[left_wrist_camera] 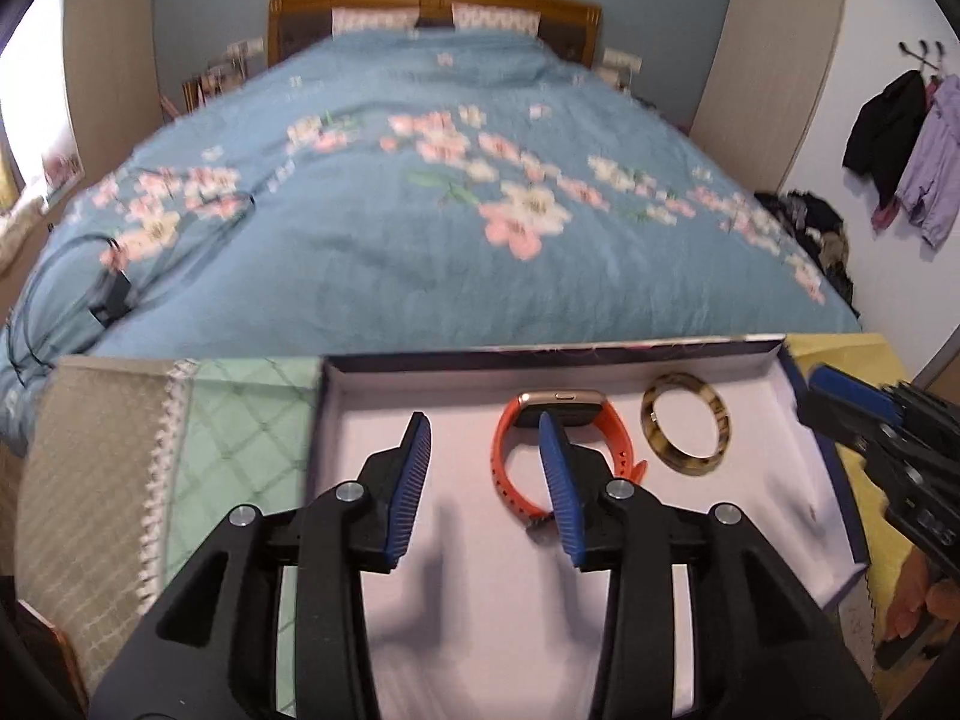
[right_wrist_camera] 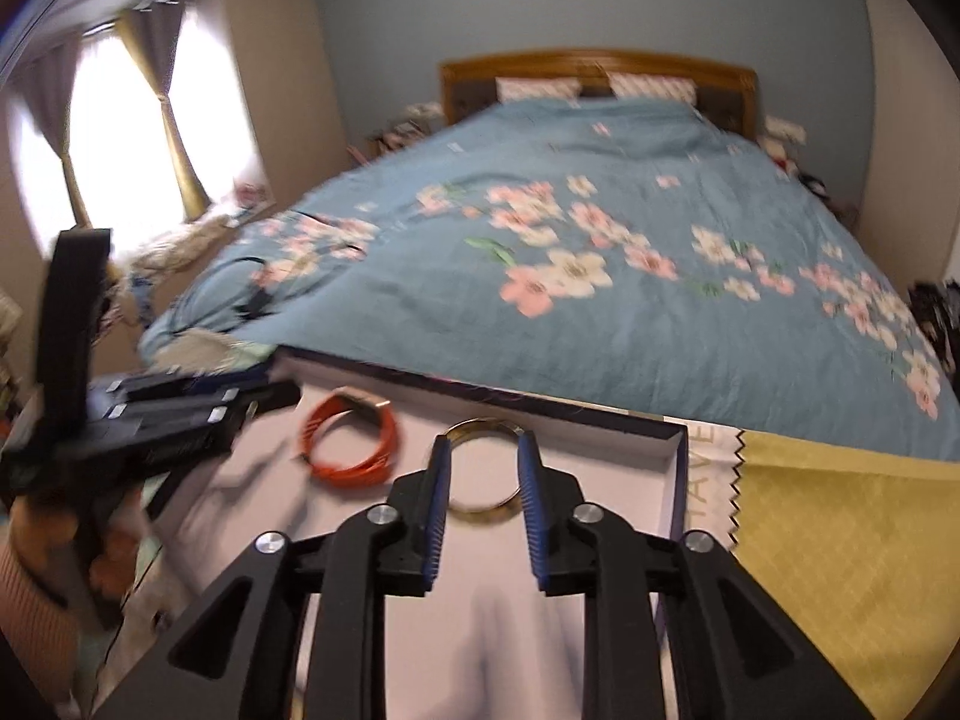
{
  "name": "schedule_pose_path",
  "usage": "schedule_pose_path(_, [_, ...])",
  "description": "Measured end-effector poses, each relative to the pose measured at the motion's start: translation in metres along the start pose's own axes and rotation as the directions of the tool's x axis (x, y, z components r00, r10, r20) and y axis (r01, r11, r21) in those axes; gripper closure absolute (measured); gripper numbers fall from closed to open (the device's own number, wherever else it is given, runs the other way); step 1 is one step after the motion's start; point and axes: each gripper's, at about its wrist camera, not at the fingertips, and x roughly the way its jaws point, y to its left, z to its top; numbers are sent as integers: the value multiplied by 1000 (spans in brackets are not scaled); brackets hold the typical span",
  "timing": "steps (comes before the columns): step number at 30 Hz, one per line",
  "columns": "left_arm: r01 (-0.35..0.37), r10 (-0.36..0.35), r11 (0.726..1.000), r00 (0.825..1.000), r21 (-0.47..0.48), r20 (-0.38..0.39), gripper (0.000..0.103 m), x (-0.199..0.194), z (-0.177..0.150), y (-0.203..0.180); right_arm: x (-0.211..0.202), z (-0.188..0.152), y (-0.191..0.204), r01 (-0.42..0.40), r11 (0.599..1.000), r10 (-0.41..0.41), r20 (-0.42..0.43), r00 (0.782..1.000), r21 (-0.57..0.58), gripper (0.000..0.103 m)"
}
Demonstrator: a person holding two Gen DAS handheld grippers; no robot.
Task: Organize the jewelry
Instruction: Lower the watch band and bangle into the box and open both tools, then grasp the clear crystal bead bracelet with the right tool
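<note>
A shallow box with a white floor and dark blue walls (left_wrist_camera: 798, 378) (right_wrist_camera: 675, 468) lies at the foot of the bed. In it lie an orange-strapped watch (left_wrist_camera: 510, 456) (right_wrist_camera: 354, 441) and a gold-and-dark bangle (left_wrist_camera: 687, 429) (right_wrist_camera: 480, 507). My left gripper (left_wrist_camera: 486, 432) is open and empty above the box floor, just left of the watch. My right gripper (right_wrist_camera: 483, 450) is open above the box, its fingers either side of the bangle but above it. The right gripper also shows at the right edge of the left wrist view (left_wrist_camera: 852, 402).
A yellow cloth (right_wrist_camera: 840, 540) lies right of the box and a green quilted cloth (left_wrist_camera: 240, 420) left of it. The blue flowered bed (left_wrist_camera: 450, 210) stretches beyond, with a black cable (left_wrist_camera: 108, 282) on its left side. Clothes hang on the right wall (left_wrist_camera: 912, 138).
</note>
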Motion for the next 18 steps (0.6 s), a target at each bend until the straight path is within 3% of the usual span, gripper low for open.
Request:
schedule_pose_path(1, [3, -4, 1000, 999, 7, 32, 58, -13, -3, 1, -14, -7, 3, -21, 1000, 22, 15, 1000, -23, 78])
schedule_pose_path(3, [11, -13, 1000, 996, 28, 86, 57, -38, -12, 2, -33, -17, 8, -34, 997, 36, 28, 999, -63, 72])
schedule_pose_path(7, [21, -31, 998, 988, 65, 152, 54, -82, -39, 6, -63, -48, 8, -57, 993, 58, 13, 998, -101, 71])
schedule_pose_path(10, [30, -44, 996, 985, 85, 165, 52, -107, -65, 10, -70, -74, 2, -55, 996, 53, -37, 998, -71, 71])
schedule_pose_path(18, [36, -49, 994, 991, 106, 123, 50, -128, -128, 6, -69, -120, -1, -73, 997, 72, -105, 992, -9, 71])
